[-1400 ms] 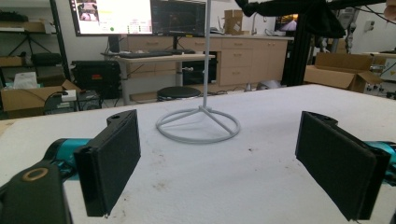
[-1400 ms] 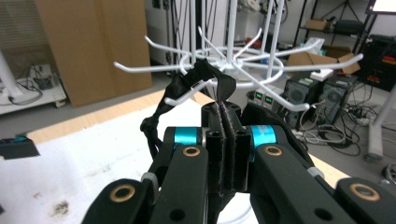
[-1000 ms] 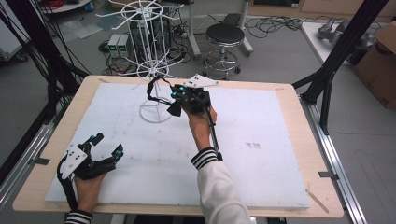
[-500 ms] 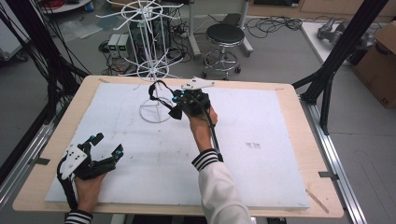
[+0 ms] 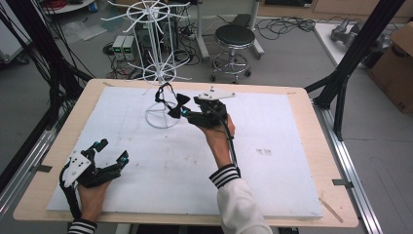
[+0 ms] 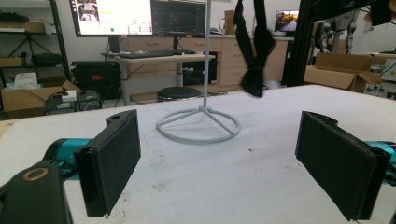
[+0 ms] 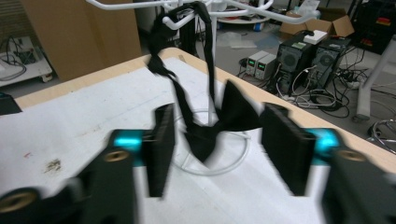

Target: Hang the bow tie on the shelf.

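A black bow tie (image 5: 181, 103) hangs by its strap from a hook of the white wire rack (image 5: 158, 48), low over the rack's round base (image 5: 163, 118). My right gripper (image 5: 183, 113) is open just behind the tie. In the right gripper view the bow tie (image 7: 219, 123) dangles between and slightly beyond the open gripper (image 7: 215, 149), and neither pad touches it. My left gripper (image 5: 113, 149) rests at the table's front left, open and empty. In the left gripper view that gripper (image 6: 219, 163) faces the rack base (image 6: 198, 126) and the hanging tie (image 6: 254, 51).
A white sheet (image 5: 272, 175) covers the wooden table (image 5: 341, 214). Black frame posts (image 5: 350, 63) stand at the table's left and right sides. Behind the table are a stool (image 5: 234, 36), computer boxes (image 5: 124, 48) and cables on the floor. A cardboard box (image 5: 397, 68) sits far right.
The right gripper has drawn back a little toward the person, and the bow tie hangs free in front of its jaws. The left gripper has not moved.
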### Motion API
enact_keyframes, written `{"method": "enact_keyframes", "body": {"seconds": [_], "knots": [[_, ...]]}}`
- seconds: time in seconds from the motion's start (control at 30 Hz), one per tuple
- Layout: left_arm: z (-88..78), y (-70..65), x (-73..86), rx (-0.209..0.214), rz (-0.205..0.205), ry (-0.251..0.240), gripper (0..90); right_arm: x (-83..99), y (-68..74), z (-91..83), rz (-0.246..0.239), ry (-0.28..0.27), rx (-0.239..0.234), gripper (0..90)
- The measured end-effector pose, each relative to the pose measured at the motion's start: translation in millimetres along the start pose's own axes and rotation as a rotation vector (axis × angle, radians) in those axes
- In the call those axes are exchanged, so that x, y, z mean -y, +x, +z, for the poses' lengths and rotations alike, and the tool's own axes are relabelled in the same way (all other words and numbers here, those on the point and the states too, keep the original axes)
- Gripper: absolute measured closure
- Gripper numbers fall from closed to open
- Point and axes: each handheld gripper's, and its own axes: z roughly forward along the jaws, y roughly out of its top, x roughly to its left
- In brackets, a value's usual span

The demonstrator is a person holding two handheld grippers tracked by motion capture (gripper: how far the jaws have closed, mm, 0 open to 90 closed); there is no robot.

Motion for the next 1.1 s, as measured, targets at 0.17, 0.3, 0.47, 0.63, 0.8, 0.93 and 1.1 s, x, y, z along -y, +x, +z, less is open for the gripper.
{"method": "enact_keyframes", "body": {"seconds": [0.17,0.3,0.47,0.63,0.8,0.93,1.1], "knots": [[0.0,-0.3,0.0,-0.001,0.001,0.000,14.4,10.3,0.0,-18.8,-0.004,-0.018,0.018,14.7],[-0.3,-0.7,0.1,-0.001,0.003,-0.002,14.4,23.6,0.7,-45.6,-0.019,-0.045,0.023,6.5],[-0.8,-0.9,0.2,0.000,0.011,-0.006,14.4,55.9,1.6,-93.3,-0.034,-0.101,0.057,0.4],[-2.2,-2.4,0.7,-0.006,0.020,-0.024,14.3,99.3,-2.2,-140.4,-0.003,-0.151,0.102,0.4],[-2.1,-2.5,0.6,-0.011,0.021,-0.021,14.3,147.6,-8.5,-169.1,0.016,-0.195,0.175,0.4],[-2.2,-2.6,0.5,-0.011,0.023,-0.021,14.3,165.1,-11.5,-175.6,0.014,-0.226,0.232,0.4],[-2.2,-2.6,0.6,-0.016,0.022,-0.019,14.3,177.3,-19.5,-185.1,0.029,-0.287,0.310,0.5]]}}
